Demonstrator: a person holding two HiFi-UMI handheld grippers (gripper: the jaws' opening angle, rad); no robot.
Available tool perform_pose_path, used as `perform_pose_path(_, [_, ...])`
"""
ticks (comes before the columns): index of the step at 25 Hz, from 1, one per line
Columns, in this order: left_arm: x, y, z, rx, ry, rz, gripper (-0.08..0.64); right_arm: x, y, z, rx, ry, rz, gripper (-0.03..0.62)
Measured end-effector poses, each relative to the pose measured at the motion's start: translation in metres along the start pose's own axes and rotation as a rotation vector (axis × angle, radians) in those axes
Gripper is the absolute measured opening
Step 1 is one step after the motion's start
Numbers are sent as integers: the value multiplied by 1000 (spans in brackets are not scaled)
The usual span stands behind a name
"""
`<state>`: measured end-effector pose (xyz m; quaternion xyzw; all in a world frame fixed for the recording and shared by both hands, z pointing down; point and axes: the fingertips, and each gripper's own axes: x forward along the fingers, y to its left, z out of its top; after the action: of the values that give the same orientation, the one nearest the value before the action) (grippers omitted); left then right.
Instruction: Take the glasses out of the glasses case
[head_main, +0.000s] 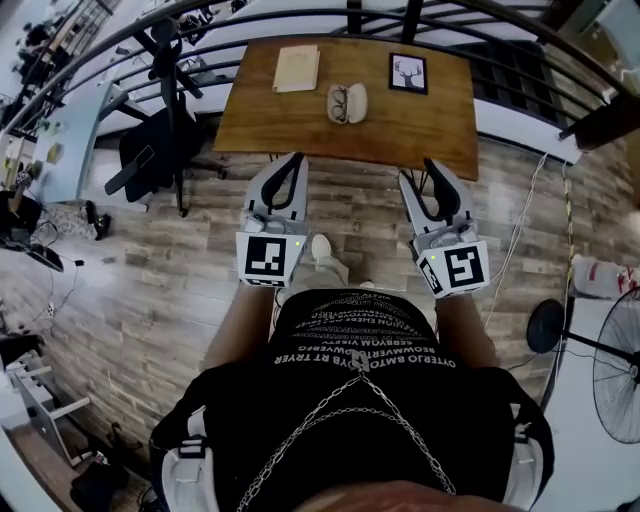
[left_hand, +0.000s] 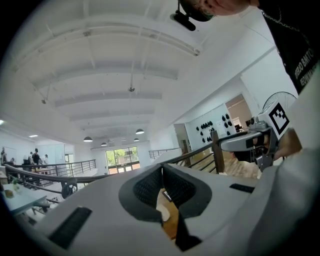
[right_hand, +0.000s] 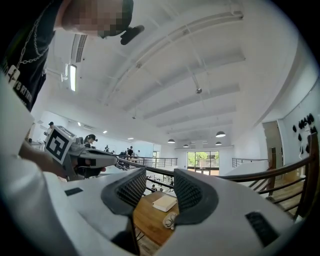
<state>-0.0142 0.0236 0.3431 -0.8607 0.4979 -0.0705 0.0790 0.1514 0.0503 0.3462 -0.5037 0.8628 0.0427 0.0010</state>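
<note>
Head view, looking steeply down. A brown rectangular wooden table (head_main: 300, 128) stands at the far side of a wood-plank floor (head_main: 180, 290), against a dark metal railing (head_main: 520, 60). Near the table's middle lies the white oval glasses case (head_main: 357, 103), open, with the dark-framed glasses (head_main: 338, 102) resting in its left half. A beige closed book (head_main: 296, 68) lies far left of the case, apart from it; a black-framed picture of a deer (head_main: 408, 73) lies to the far right, also apart.

The left gripper (left_hand: 161, 169) and the right gripper (right_hand: 159, 181) are held side by side close to the person's body, over the floor and on the near side of the table, well apart from the case. The left gripper's jaws meet at their tips, with nothing between them. The right gripper's jaws stand apart and empty; through their gap the book and case show on the tabletop beyond.
</note>
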Motion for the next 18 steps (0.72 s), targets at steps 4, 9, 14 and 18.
perform_pose_path(4, [12, 12, -4, 1, 8, -8, 29, 16, -2, -1, 3, -2, -1, 164])
perform_pose_path(9, [29, 26, -8, 12, 14, -22, 29, 42, -6, -3, 11, -4, 1, 164])
perform_pose_path(14, [45, 45, -13, 7, 26, -26, 29, 68, -9, -4, 16, 1, 7, 164])
perform_pose_path(18, [61, 61, -18, 2, 28, -28, 29, 88, -13, -7, 17, 8, 1, 164])
